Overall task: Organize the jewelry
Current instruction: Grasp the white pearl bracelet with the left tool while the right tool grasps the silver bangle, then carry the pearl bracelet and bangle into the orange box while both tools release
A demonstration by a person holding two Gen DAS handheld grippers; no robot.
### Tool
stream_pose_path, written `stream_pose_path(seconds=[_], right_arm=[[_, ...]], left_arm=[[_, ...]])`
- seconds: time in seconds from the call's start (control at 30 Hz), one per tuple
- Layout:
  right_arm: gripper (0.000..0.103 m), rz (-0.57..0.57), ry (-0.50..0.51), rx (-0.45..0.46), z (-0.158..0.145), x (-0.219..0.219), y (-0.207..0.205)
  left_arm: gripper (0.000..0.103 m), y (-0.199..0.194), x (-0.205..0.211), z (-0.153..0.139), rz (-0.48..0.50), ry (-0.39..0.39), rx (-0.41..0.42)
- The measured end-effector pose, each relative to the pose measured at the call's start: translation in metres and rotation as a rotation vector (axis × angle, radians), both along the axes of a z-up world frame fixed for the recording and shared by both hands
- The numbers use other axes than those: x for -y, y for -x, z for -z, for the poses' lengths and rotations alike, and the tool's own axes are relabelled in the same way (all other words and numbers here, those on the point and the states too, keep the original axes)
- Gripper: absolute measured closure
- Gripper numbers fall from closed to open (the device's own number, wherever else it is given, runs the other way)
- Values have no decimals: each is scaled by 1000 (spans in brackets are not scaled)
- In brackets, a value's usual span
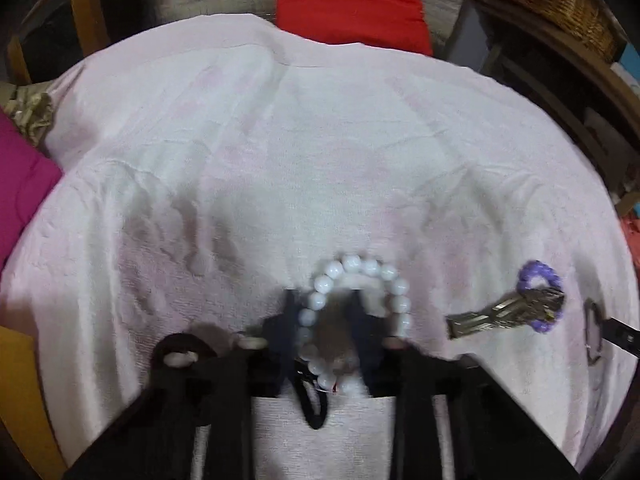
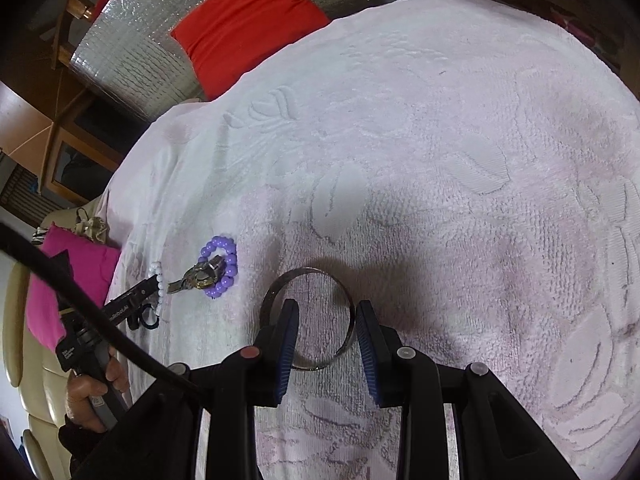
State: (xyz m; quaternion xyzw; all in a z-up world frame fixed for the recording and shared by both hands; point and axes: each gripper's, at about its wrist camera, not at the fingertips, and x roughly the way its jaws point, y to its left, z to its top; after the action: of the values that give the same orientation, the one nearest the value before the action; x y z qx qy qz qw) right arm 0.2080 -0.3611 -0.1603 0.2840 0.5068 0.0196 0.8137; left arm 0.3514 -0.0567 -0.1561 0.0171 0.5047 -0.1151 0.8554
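Note:
A white bead bracelet (image 1: 356, 312) hangs on my left gripper (image 1: 326, 320); its fingers sit inside or across the loop, blurred, and it also shows in the right wrist view (image 2: 159, 286). A black hair tie (image 1: 314, 408) lies under the gripper. A purple bead bracelet (image 1: 540, 296) with a metal watch (image 1: 504, 312) across it lies to the right on the pink towel (image 1: 280, 160), seen too in the right wrist view (image 2: 220, 266). My right gripper (image 2: 326, 336) is open around a metal bangle (image 2: 308, 318) lying flat on the towel, the left finger inside the ring.
A red cushion (image 1: 348, 4) lies beyond the towel's far edge. A magenta cloth (image 1: 20, 200) is at the left. A wicker basket (image 1: 552, 0) and dark wooden furniture stand at the right. Silver foil matting (image 2: 132, 48) covers the floor.

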Motion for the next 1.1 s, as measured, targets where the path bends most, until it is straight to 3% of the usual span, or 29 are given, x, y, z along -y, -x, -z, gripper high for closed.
stream_pose_path(seconds=[0.1, 0.23, 0.43, 0.67, 0.73, 0.83, 1.1], right_arm=[[71, 0, 5, 4, 0, -1, 0], [71, 5, 8, 8, -1, 1, 0], [70, -1, 19, 7, 2, 3, -4], [71, -42, 139, 18, 2, -14, -9], [85, -65, 232, 21, 0, -23, -8], [97, -82, 345, 32, -2, -33, -5], [99, -73, 333, 144, -27, -44, 6]], left_arm=[[94, 7, 5, -1, 11, -13, 1], [94, 21, 7, -6, 11, 56, -16], [94, 57, 9, -34, 5, 98, 37], [94, 81, -5, -53, 4, 134, 76], [94, 84, -11, -56, -3, 143, 82], [94, 88, -22, -64, -18, 154, 95], [94, 92, -58, -65, -76, 181, 94]])
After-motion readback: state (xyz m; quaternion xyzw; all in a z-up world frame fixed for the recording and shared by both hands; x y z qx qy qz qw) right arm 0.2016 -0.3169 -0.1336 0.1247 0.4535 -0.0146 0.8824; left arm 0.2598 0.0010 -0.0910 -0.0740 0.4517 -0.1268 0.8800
